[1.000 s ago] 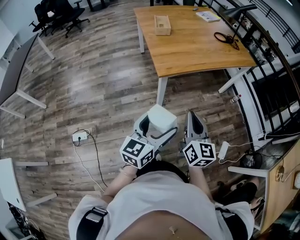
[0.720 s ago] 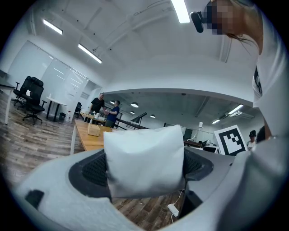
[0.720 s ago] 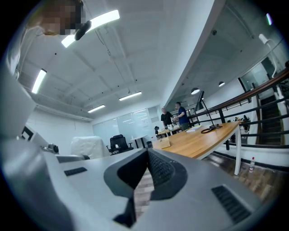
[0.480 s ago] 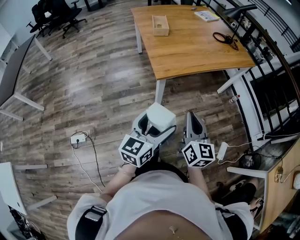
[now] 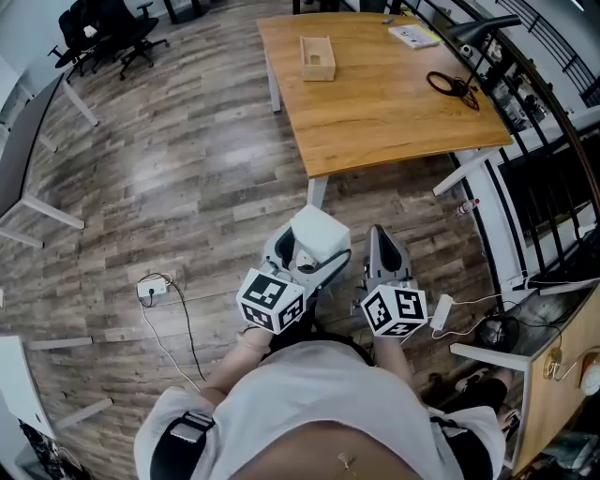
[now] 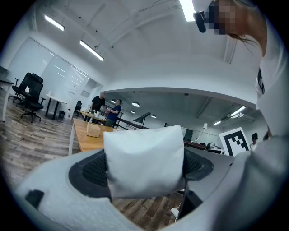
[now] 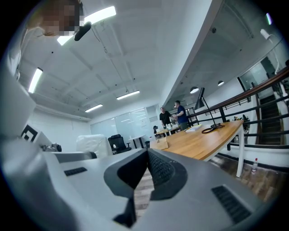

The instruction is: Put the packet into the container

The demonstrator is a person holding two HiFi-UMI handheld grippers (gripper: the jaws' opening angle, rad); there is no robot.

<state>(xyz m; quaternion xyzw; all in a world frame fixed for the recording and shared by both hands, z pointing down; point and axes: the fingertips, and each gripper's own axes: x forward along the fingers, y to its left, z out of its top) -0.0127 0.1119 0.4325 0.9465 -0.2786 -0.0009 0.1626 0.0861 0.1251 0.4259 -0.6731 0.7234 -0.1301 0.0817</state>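
My left gripper [image 5: 302,249] is shut on a white puffy packet [image 5: 322,233], which fills the space between the jaws in the left gripper view, packet [image 6: 144,160]. My right gripper [image 5: 376,236] is held beside it, jaws closed together and empty; in the right gripper view the right gripper [image 7: 146,158] has its pads meeting. Both are held close to the person's body, over the wooden floor. A small open wooden box container [image 5: 317,58] stands on the far part of the wooden table [image 5: 394,112], well ahead of both grippers; it also shows as container [image 6: 93,130] and container [image 7: 160,144].
On the table lie a black cable loop [image 5: 453,83] and a booklet [image 5: 413,35]. A power strip with cable [image 5: 153,288] lies on the floor at left. A railing [image 5: 553,103] runs along the right. Office chairs [image 5: 103,28] and two people [image 6: 104,108] are far off.
The person has stepped forward a little: the table and box lie slightly nearer and shifted left in the head view. Both grippers keep their pose, the packet still held.
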